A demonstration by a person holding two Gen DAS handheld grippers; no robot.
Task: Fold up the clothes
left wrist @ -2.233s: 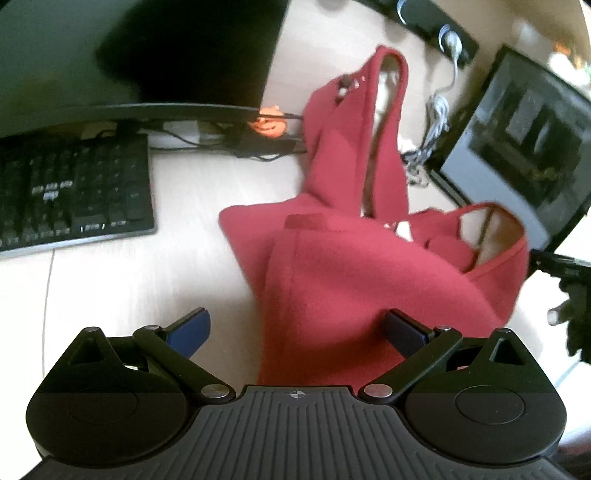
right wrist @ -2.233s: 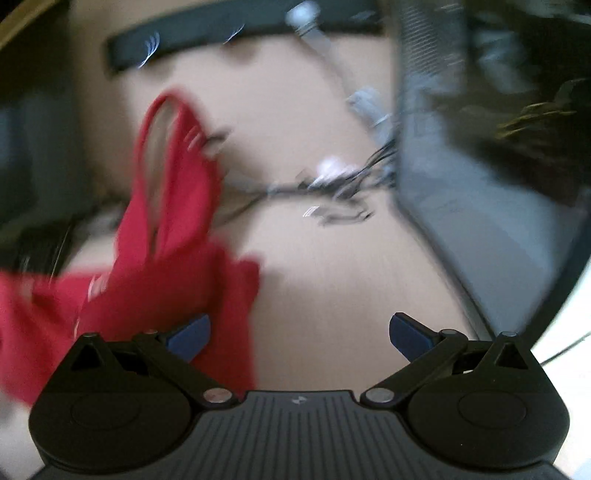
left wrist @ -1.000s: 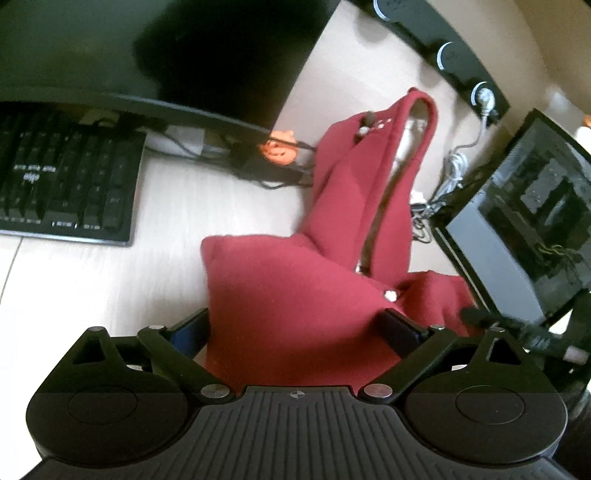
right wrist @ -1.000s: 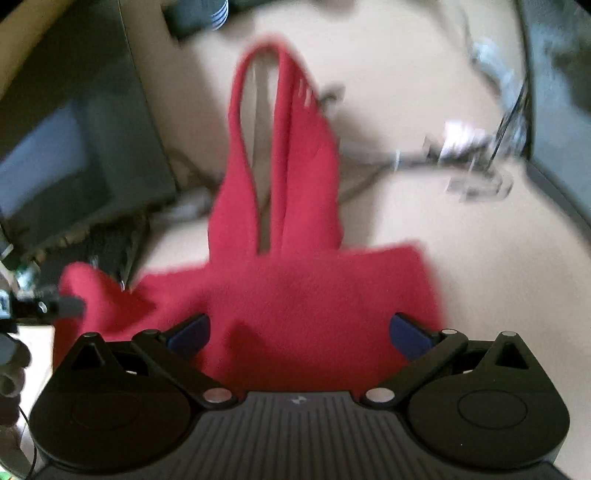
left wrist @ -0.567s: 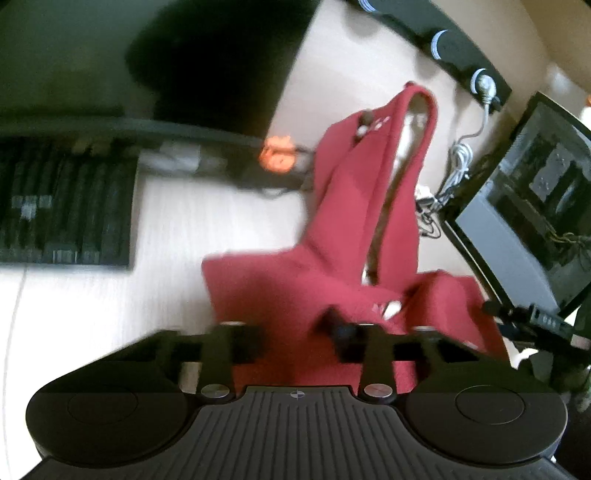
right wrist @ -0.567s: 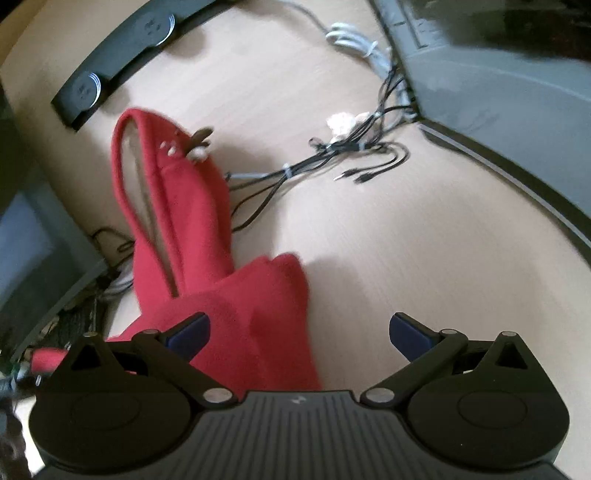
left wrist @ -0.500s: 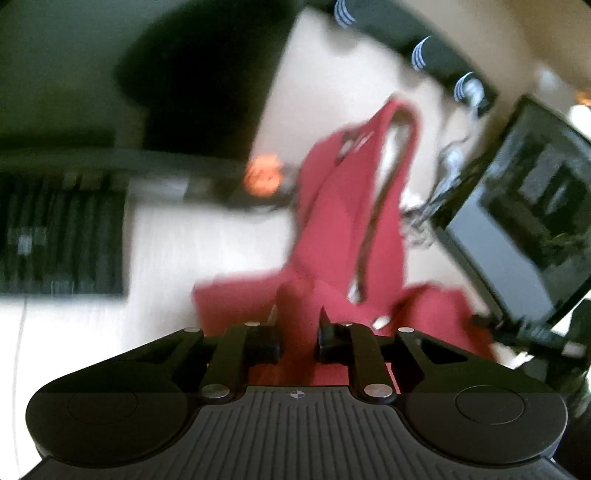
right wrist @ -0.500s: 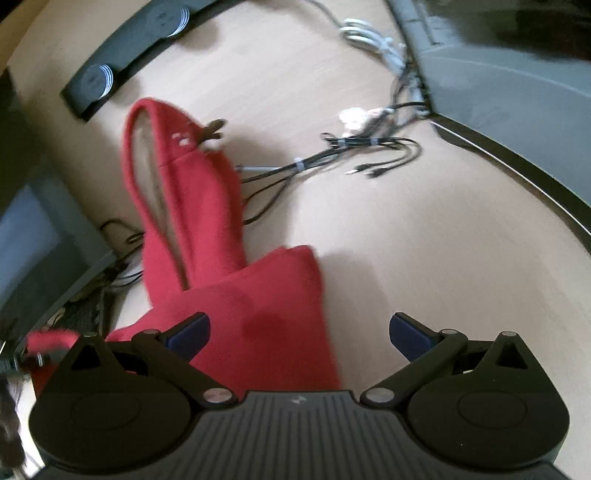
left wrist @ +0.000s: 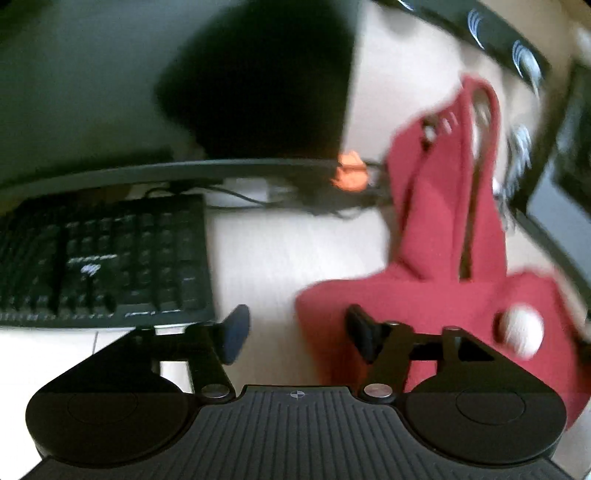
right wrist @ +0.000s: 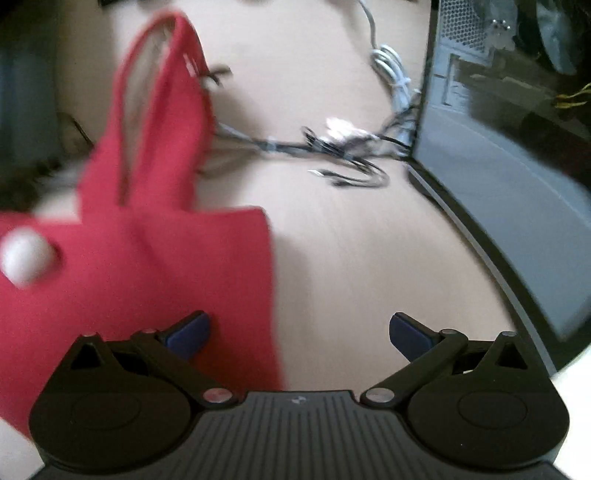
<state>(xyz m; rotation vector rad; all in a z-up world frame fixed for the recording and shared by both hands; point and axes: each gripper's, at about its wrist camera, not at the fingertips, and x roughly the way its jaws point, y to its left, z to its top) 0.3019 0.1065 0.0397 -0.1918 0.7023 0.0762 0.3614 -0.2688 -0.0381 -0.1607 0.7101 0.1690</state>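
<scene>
A red hooded garment lies folded on the light wooden desk, its hood pointing away and a white pompom on its body. In the left wrist view my left gripper is open and empty, above the garment's left edge. In the right wrist view the garment lies at the left with the pompom on it. My right gripper is open and empty, above the garment's right edge and the bare desk.
A black keyboard and a monitor stand to the left. A small orange object sits under the monitor. A computer case stands at the right, with tangled cables beside it. A black speaker bar lies at the back.
My left gripper was shut on the garment half a second ago; it has now opened and let go. The white pompom now shows. Both views are blurred by motion.
</scene>
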